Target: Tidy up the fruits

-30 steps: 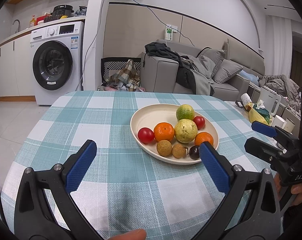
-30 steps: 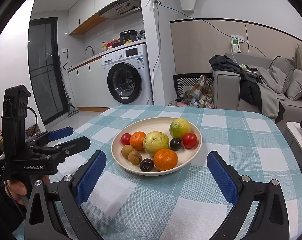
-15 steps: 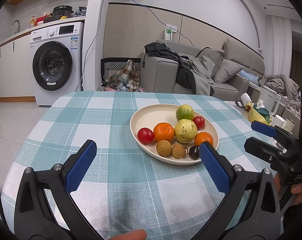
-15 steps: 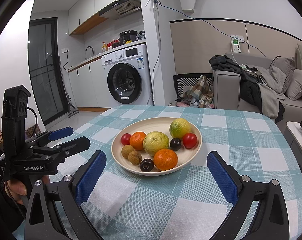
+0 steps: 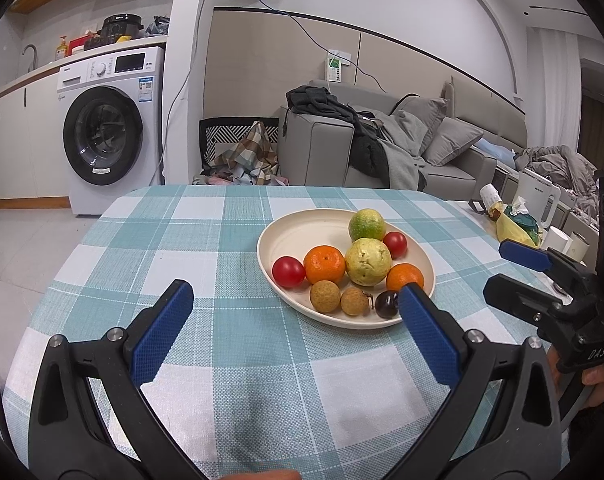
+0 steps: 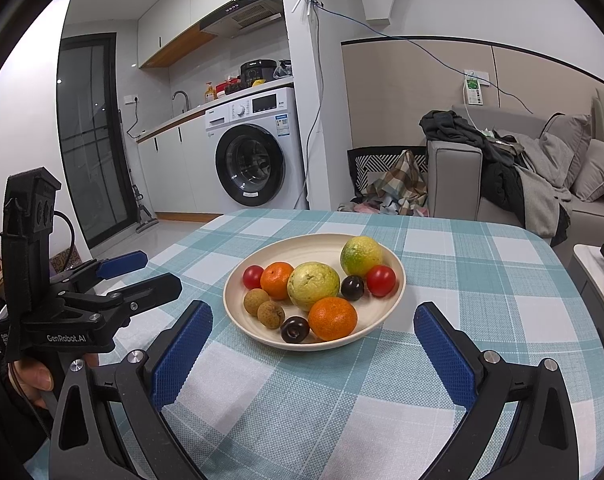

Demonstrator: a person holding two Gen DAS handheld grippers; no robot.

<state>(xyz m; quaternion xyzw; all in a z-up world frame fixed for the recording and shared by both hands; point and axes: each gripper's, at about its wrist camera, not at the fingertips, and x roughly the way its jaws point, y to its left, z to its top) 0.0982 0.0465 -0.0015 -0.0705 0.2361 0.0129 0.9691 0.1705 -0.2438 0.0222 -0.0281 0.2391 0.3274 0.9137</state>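
A cream plate sits on the checked table and holds several fruits: a yellow-green guava, a green citrus, two oranges, two red tomatoes, two brown longans and dark plums. My left gripper is open and empty, just short of the plate's near rim. My right gripper is open and empty, its jaws either side of the plate's near edge.
The table has a teal and white checked cloth. A side table at the right holds a kettle, a yellow bag and cups. A washing machine and a sofa stand beyond the table.
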